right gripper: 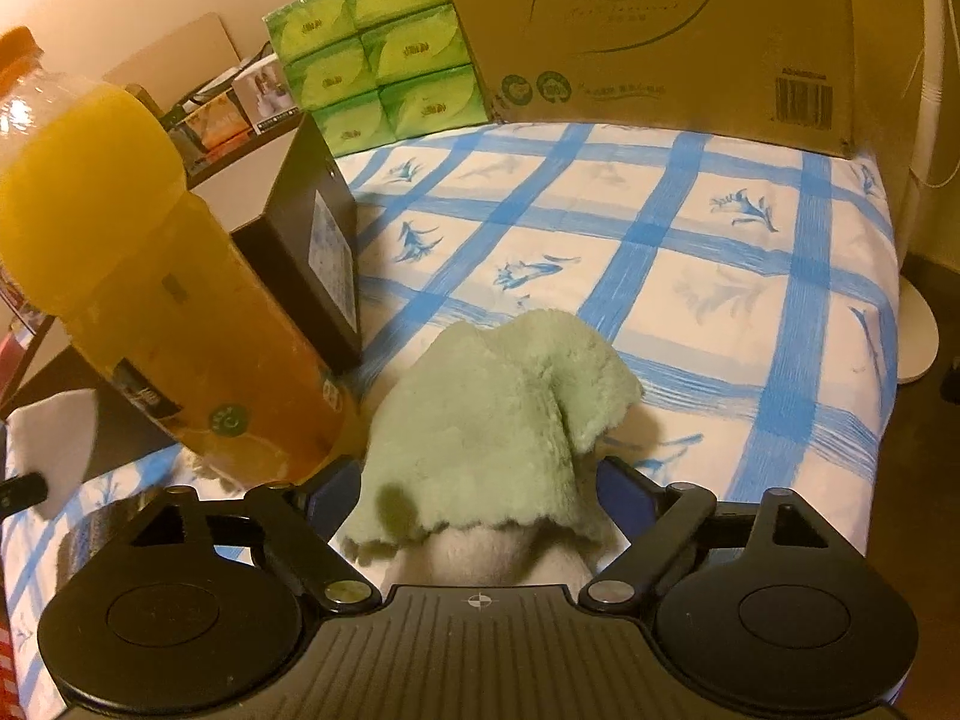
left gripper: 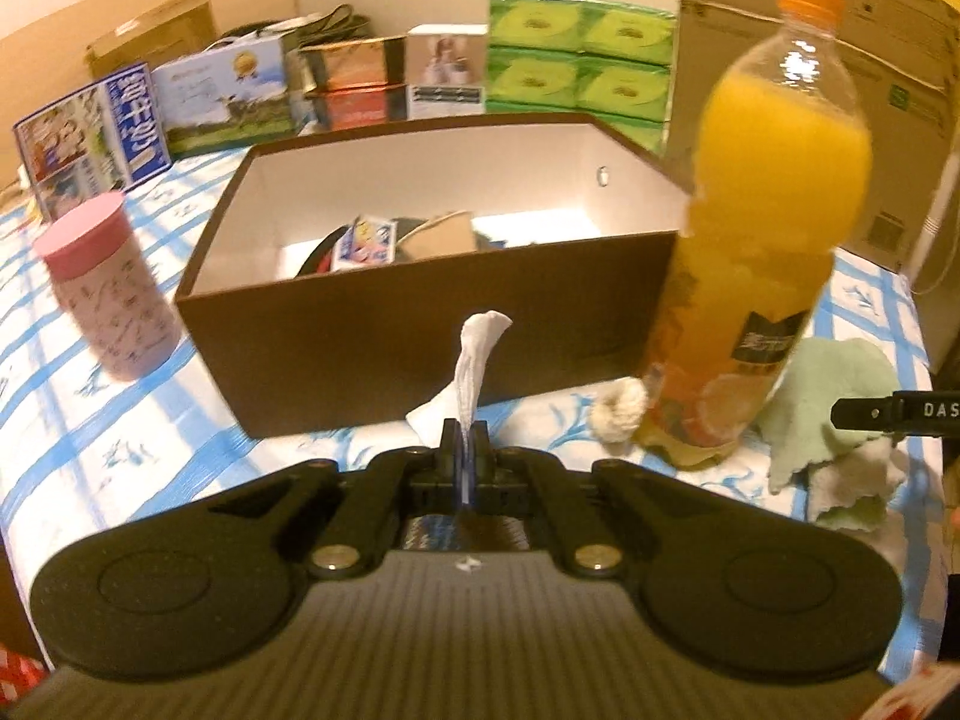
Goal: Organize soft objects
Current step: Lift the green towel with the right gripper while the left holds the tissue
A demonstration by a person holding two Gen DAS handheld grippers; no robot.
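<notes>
My left gripper [left gripper: 465, 441] is shut on a white tissue [left gripper: 474, 360], which sticks up between its jaws in front of the brown open box [left gripper: 420, 324]. The box holds a few items. A pale green fluffy cloth [right gripper: 498, 420] lies bunched on the blue-checked tablecloth between the spread jaws of my right gripper [right gripper: 480, 480], which is open around it. The cloth also shows in the left wrist view [left gripper: 834, 408], with a right gripper finger [left gripper: 888, 411] beside it. A small cream fluffy piece [left gripper: 618, 414] lies by the bottle's base.
A tall orange juice bottle [left gripper: 762, 240] stands right of the box, close to the green cloth. A pink lidded cup [left gripper: 108, 288] stands left of the box. Green tissue packs [left gripper: 576, 54], small boxes and a large cardboard carton [right gripper: 660, 30] line the back.
</notes>
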